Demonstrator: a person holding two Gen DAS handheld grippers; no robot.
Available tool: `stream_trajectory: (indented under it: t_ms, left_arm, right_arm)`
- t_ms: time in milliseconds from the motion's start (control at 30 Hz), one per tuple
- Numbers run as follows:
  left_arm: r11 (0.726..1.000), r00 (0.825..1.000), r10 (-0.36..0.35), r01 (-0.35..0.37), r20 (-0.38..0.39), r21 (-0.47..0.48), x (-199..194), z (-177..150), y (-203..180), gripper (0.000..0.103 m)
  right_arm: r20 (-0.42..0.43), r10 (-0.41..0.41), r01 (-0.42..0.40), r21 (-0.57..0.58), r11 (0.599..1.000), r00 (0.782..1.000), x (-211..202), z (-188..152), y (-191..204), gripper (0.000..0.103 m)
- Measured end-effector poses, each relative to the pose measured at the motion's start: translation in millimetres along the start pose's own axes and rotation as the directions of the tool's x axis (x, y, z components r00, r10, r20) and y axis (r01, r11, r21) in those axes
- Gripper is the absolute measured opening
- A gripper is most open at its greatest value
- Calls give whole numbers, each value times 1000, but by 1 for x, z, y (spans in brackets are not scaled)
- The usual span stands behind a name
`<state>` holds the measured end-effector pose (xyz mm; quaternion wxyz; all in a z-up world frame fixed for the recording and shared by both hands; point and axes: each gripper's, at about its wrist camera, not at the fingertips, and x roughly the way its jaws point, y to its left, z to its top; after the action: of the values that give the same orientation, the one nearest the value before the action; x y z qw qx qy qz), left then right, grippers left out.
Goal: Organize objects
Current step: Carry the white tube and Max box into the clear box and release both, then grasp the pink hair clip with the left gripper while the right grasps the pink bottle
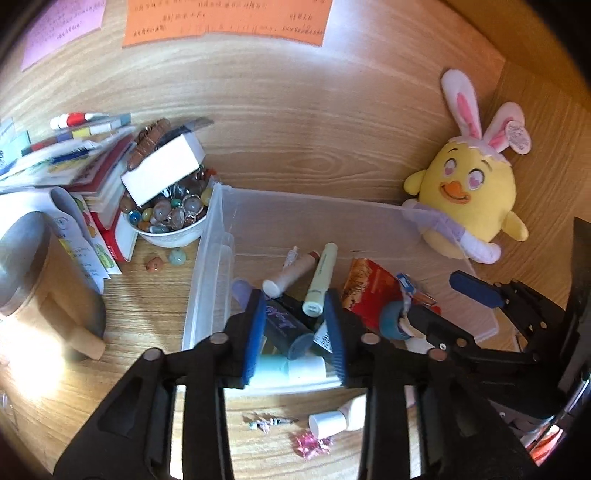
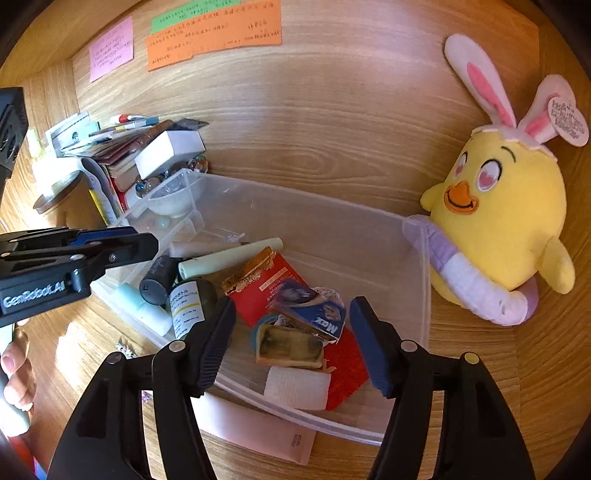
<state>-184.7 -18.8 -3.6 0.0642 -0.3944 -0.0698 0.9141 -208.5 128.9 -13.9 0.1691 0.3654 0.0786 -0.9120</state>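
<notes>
Currently: left gripper [image 1: 295, 332] held above near-left end of clear bin [image 1: 295, 206] on desk [image 1: 288, 122], jaws parted moderately, nothing gripped. Right gripper [image 2: 291, 343] poised over bin's near edge, jaws wide apart, empty. Bin contained green tube [image 2: 229, 258], black bottle [image 2: 157, 277], red packet [image 2: 266, 284], white roll [image 2: 295, 387]. Plush chick [image 2: 506, 221] touching bin's right corner; bowl [image 1: 173, 236] of stones just left.

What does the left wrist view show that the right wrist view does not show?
Only the left wrist view: the pink wrapper and the two loose stones on the desk. Only the right wrist view: the white gauze roll in the clear bin and a green note. Both: the bin, the yellow chick plush and the orange note.
</notes>
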Motion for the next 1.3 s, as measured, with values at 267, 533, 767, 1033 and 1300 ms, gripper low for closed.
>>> stream_trajectory:
  t_ms: [267,533,767,1033,1300]
  left_arm:
    - [999,997,19,-22,80,36,-45,-14,-2,74]
    - [999,1000,8,-8,-6,51,-49,-47,5,82]
    - [997,989,24,-12,-144,82,-20,-80,3,82]
    - [992,975,11,16,-221,123,4,-92,-8,63]
    - [985,980,12,22,-199,170,4,-101,-12,23]
  right_arm:
    - [67,15,-14,-19,1000,998,-38,-6,4,71]
    - [79,50,-43,-94,995,996,-65,-33,19,76]
    - [34,42,-36,-142,989,999,-63,-57,28,76]
    - [-64,50,-58,-134,989,997,-44,-80,27,76]
    - [-115,92,-111,-163,980,989,-33,-82,34,76]
